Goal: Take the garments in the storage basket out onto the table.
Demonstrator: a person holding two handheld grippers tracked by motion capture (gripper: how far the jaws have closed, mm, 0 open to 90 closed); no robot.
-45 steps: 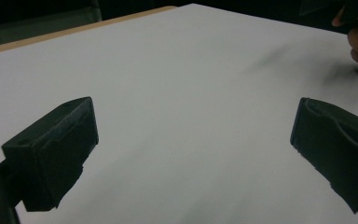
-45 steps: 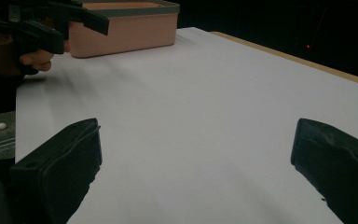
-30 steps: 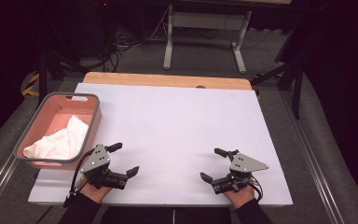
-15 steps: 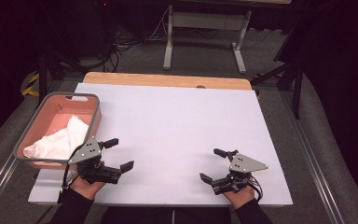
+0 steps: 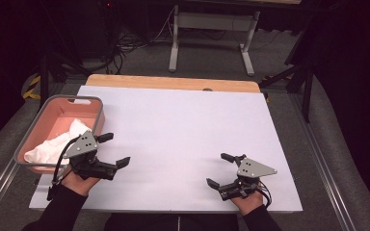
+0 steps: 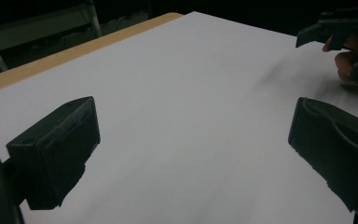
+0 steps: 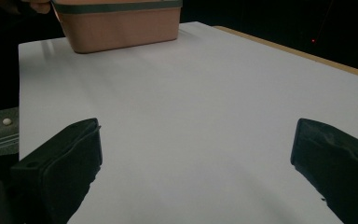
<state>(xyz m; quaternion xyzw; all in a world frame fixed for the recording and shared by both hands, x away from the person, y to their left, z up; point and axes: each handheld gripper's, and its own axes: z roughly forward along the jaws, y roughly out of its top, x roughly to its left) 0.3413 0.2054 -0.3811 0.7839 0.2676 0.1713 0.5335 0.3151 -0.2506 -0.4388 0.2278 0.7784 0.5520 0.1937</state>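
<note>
A: What is the room like?

B: It is dark. There is one table with a big white sheet on top and a strip of brown wood along the far edge. The floor behind it is grey, with a metal stand and some cables.

A: What is closest to the grippers?

B: One white cloth. It lies crumpled inside one pink tub at the left side of the table. The tub has a grey rim.

A: How many grippers are there?

B: Two. The left gripper is just beside the tub, at its near right corner. One of its black tips sits close to the tub wall. It does not touch the cloth.

A: Are its jaws open?

B: Yes, spread wide apart, with nothing between them. In the left gripper view you see bare white sheet between the two black jaws.

A: And the other one?

B: The right gripper is low over the near right part of the table, well apart from the tub. Its jaws are spread wide too and hold nothing. In the right gripper view the pink tub is far off at the top.

A: Who holds them?

B: One person, with two hands and dark sleeves, coming in from the near edge.
</note>
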